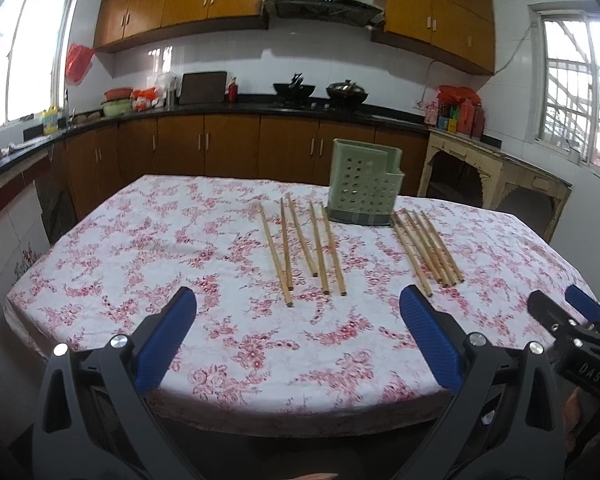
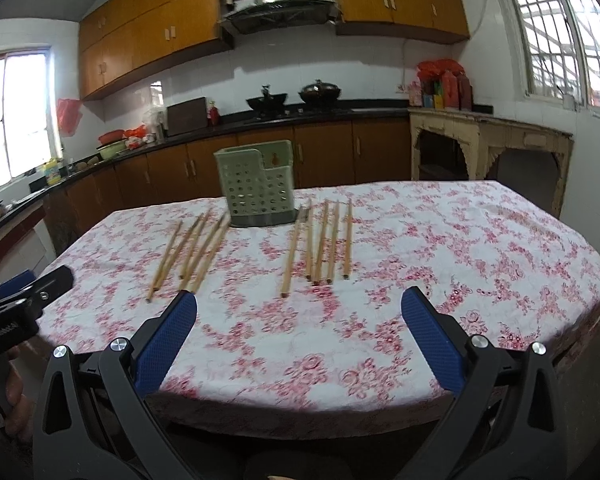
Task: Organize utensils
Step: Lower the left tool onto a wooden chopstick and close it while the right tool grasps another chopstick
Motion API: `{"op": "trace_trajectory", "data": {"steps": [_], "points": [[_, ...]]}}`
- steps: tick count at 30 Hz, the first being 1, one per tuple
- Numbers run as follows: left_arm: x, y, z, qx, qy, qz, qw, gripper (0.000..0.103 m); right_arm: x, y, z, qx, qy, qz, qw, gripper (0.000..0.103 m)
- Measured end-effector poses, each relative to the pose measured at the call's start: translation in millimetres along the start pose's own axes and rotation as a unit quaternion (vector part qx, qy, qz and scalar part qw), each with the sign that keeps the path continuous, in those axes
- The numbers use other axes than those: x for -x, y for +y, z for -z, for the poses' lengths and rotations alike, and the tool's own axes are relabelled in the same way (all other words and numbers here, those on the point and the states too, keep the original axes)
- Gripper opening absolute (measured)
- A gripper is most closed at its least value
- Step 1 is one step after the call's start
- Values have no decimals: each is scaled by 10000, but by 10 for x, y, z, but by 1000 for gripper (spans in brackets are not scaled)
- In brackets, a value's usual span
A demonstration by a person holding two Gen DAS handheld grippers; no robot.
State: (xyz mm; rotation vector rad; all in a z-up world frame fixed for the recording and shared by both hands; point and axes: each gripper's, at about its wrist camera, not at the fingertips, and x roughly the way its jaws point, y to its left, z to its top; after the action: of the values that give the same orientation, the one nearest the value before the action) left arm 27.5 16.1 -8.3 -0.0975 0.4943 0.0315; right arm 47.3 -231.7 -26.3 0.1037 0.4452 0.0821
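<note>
**Ana:** Across the table [image 1: 112,264], what sits on that floral cloth?

**Ben:** Toward the far edge, about midway along it, a pale green utensil holder [image 1: 362,184] stands upright on a darker base. Its walls are punched with round holes, one side is taller than the other, and there seem to be two compartments.

**Ana:** Anything inside it?

**Ben:** Neither view looks over the rim, so I cannot tell.

**Ana:** And the chopsticks?

**Ben:** Two loose groups lie flat in front of the holder, running from it toward the near edge. The left group [image 1: 302,246] counts five sticks, slightly fanned. The right group [image 1: 428,250] looks like five as well, but those sticks lie close together and overlap, so the count is less sure. A few far tips reach the holder's base; whether they touch it is unclear.

**Ana:** The grippers?

**Ben:** Both hang over the near edge. The left gripper [image 1: 298,334] has its blue pads spread wide, with nothing between them. The right gripper [image 2: 300,334] is likewise spread wide and holds nothing. Each one shows only partly in the other's view, cut off at the frame's side.

**Ana:** The chopsticks are untouched, then?

**Ben:** Yes, all lie on the cloth.
</note>
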Motion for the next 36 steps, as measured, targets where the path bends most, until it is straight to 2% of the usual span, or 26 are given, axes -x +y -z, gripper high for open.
{"op": "trace_trajectory", "data": {"steps": [7, 12, 14, 16, 19, 22, 24, 26, 31, 33, 36], "points": [[-506, 261, -219, 250, 441, -273, 9983, 99, -405, -228, -267, -165, 242, 480, 9984, 101], [-940, 450, -384, 359, 917, -382, 9944, 99, -966, -485, -453, -457, 860, 832, 9918, 101], [-1107, 529, -411, 447, 1112, -285, 9924, 99, -1193, -565, -461, -573, 1131, 902, 9878, 95], [-1283, 572, -422, 410, 1316, -309, 9900, 99, -1407, -617, -461, -637, 1418, 871, 9840, 75], [-1482, 583, -419, 344, 1487, -383, 9875, 99, -1737, -661, -419, -720, 1899, 738, 9764, 57], [-1663, 586, -402, 278, 1651, -402, 9851, 97, -1964, -650, -369, -708, 2162, 691, 9713, 49], [-1778, 569, -386, 213, 1781, -418, 9829, 91, -2065, -615, -326, -609, 2261, 765, 9692, 45], [-1868, 553, -373, 171, 1887, -391, 9811, 76, -2078, -566, -325, -427, 2209, 848, 9707, 42], [-2049, 497, -338, 189, 2117, -125, 9771, 61, -2068, -530, -322, -234, 2114, 894, 9730, 26], [-2108, 467, -345, 187, 2131, -41, 9768, 59, -2057, -554, -330, -294, 2118, 905, 9727, 25], [-2203, 419, -365, 108, 2193, -70, 9756, 45, -2042, -558, -353, -280, 2117, 942, 9724, 25]]}}
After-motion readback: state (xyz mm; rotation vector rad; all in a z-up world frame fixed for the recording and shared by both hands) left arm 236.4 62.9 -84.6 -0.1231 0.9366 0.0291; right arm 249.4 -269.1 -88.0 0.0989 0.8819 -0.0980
